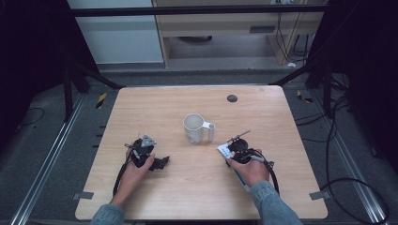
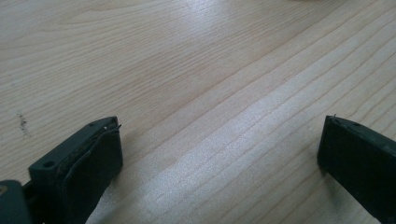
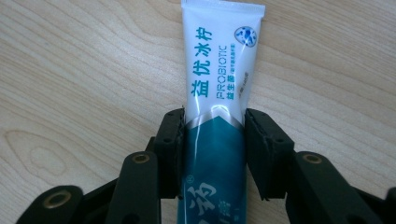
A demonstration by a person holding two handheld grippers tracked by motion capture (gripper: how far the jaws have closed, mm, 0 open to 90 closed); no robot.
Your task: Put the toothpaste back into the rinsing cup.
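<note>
Clamped toothpaste tube point(image 3: 219, 93) ("PROBIOTIC" label)

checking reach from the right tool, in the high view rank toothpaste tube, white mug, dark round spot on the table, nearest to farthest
1. toothpaste tube: clamped in the right tool, at its tip.
2. white mug: mid-table, up and left of the tool, its handle facing that tool.
3. dark round spot: near the table's far edge.

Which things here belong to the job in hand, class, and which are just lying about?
In use, probably: toothpaste tube clamped in the right gripper; white mug nearby; open left gripper.

Lying about: dark disc on the table's far edge; floor cables.
</note>
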